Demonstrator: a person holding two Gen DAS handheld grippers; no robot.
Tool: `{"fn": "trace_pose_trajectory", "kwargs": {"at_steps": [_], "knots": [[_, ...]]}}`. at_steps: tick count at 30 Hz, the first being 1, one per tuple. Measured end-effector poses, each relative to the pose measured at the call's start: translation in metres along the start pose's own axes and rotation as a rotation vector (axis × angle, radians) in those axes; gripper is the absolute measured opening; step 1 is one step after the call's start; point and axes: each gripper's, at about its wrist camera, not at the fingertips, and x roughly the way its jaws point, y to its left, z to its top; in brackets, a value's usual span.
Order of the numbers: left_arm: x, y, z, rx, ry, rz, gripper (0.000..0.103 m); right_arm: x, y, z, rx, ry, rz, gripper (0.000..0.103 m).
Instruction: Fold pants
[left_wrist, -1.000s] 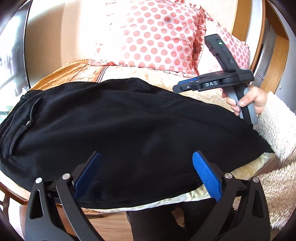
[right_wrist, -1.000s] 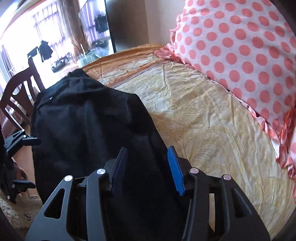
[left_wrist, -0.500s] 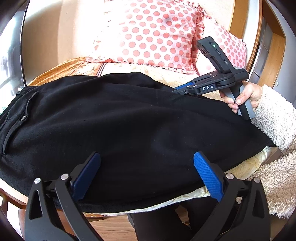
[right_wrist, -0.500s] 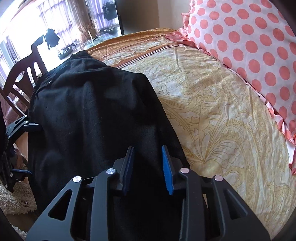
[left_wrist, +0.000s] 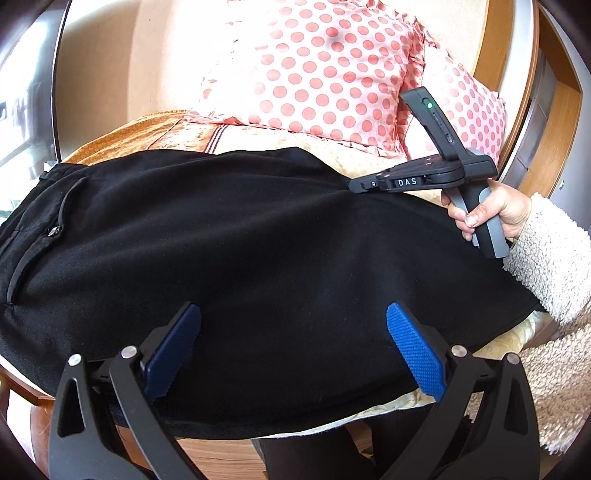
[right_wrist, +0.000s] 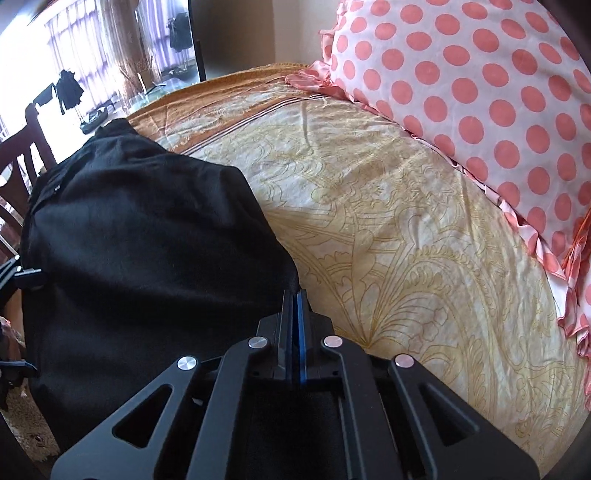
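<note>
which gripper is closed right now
The right gripper: its blue pads are pressed together at the far edge of the black pants. The left gripper has its fingers spread wide over the pants.

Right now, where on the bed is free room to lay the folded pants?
The bare yellow sheet between the black pants and the dotted pillows is free. The bed's near edge is covered by the pants, with both grippers there.
</note>
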Motion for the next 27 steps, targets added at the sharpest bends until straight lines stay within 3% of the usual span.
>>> {"fn": "trace_pose_trajectory", "kwargs": {"at_steps": [2, 3, 6, 10, 18, 20, 22, 27], "knots": [[0.000, -0.001, -0.001, 0.007, 0.002, 0.007, 0.101, -0.005, -0.006, 0.000, 0.027, -0.006, -0.053, 0.041], [0.000, 0.000, 0.000, 0.007, 0.001, 0.008, 0.101, -0.010, -0.012, -0.001, 0.040, -0.021, -0.087, 0.047], [-0.001, 0.002, -0.001, -0.004, -0.002, 0.007, 0.101, -0.041, -0.041, -0.008, 0.137, -0.097, -0.151, 0.048], [-0.004, 0.004, 0.001, -0.034, -0.011, -0.008, 0.101, -0.085, -0.077, -0.038, 0.309, -0.162, -0.066, 0.047], [-0.001, -0.004, 0.005, -0.034, -0.010, -0.018, 0.101, -0.092, -0.048, -0.091, 0.251, -0.089, -0.010, 0.047], [0.002, -0.004, 0.004, -0.027, 0.002, 0.010, 0.101, -0.087, -0.047, -0.104, 0.260, -0.052, -0.051, 0.047], [0.003, -0.002, 0.002, -0.018, 0.004, 0.028, 0.101, -0.078, -0.064, -0.123, 0.333, 0.037, -0.148, 0.047], [-0.003, -0.004, 0.005, -0.029, 0.002, 0.006, 0.101, -0.119, -0.093, -0.158, 0.460, -0.065, -0.191, 0.047]]}}
